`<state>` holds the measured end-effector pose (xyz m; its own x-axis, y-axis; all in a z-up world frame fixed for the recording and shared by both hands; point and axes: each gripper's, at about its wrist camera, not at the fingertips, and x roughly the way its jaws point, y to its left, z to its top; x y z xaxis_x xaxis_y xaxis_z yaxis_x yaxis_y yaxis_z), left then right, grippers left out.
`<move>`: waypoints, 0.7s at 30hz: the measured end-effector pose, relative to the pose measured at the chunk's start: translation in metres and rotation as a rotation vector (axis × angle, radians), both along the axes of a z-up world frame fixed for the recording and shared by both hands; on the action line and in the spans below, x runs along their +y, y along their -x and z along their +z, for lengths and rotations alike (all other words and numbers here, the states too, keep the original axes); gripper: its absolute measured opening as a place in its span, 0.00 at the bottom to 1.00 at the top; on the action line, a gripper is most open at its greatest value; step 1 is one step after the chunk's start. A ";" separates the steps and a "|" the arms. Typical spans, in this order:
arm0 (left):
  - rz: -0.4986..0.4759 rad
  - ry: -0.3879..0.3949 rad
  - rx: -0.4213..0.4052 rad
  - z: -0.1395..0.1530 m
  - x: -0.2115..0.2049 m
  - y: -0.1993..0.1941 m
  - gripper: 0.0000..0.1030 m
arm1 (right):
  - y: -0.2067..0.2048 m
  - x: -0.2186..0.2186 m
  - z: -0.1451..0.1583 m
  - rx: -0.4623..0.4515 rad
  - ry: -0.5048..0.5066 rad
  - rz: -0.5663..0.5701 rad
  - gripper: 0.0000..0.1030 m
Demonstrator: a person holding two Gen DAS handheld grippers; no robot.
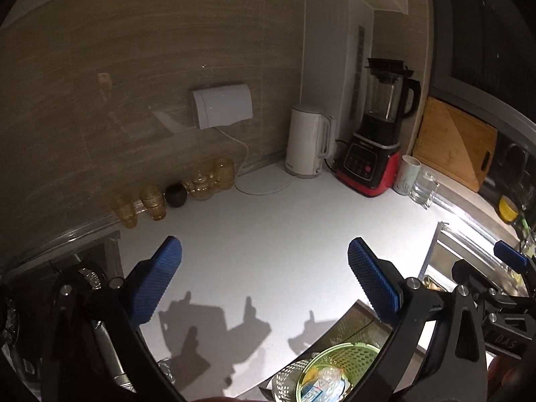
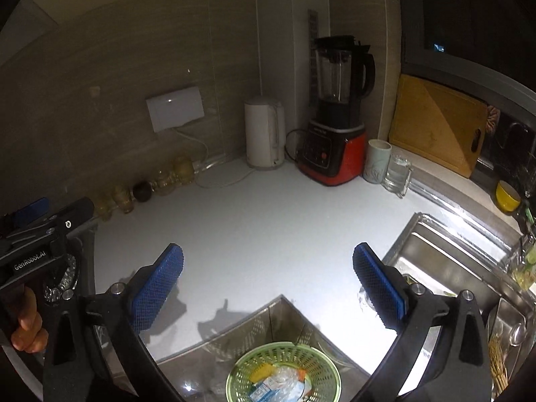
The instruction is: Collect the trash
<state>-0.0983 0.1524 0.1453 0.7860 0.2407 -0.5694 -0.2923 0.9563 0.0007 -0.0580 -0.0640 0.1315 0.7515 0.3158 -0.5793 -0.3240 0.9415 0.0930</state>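
Observation:
A green perforated basket (image 2: 284,351) stands low at the bottom centre, holding crumpled plastic and paper trash (image 2: 278,385); it also shows in the left wrist view (image 1: 338,358) with its trash (image 1: 321,385). My left gripper (image 1: 264,268) is open and empty above the white counter (image 1: 268,227). My right gripper (image 2: 268,274) is open and empty above the counter (image 2: 268,221), over the basket. The right gripper's blue pad shows at the right edge of the left wrist view (image 1: 511,256). The left gripper's body shows at the left of the right wrist view (image 2: 37,248).
At the back stand a white kettle (image 2: 264,134), a red-and-black blender (image 2: 338,117), a pale cup (image 2: 377,160) and a glass mug (image 2: 397,172). Amber glasses (image 1: 207,177) line the wall. A steel sink (image 2: 445,261) lies right, a cutting board (image 2: 439,120) behind it.

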 end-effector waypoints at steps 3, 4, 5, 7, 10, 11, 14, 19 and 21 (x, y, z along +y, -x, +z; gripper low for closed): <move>0.026 -0.006 -0.015 0.006 -0.005 -0.009 0.92 | -0.014 0.000 0.012 -0.030 -0.011 0.018 0.98; 0.029 -0.013 -0.022 0.007 -0.008 -0.012 0.92 | -0.018 -0.001 0.015 -0.038 -0.016 0.025 0.98; 0.035 -0.020 -0.029 0.008 -0.011 -0.015 0.92 | -0.023 -0.002 0.017 -0.045 -0.019 0.034 0.98; 0.052 -0.025 -0.038 0.011 -0.017 -0.022 0.92 | -0.033 -0.004 0.019 -0.052 -0.018 0.052 0.98; 0.062 -0.013 -0.045 0.011 -0.024 -0.032 0.92 | -0.048 -0.008 0.019 -0.055 -0.011 0.076 0.98; 0.068 -0.013 -0.046 0.011 -0.026 -0.036 0.92 | -0.052 -0.009 0.018 -0.054 -0.010 0.080 0.98; 0.085 -0.012 -0.044 0.010 -0.030 -0.045 0.92 | -0.063 -0.012 0.015 -0.048 -0.009 0.099 0.98; 0.111 -0.021 -0.039 0.010 -0.036 -0.057 0.92 | -0.078 -0.013 0.014 -0.045 -0.010 0.129 0.98; 0.119 -0.024 -0.036 0.009 -0.037 -0.061 0.92 | -0.082 -0.013 0.012 -0.043 -0.013 0.137 0.98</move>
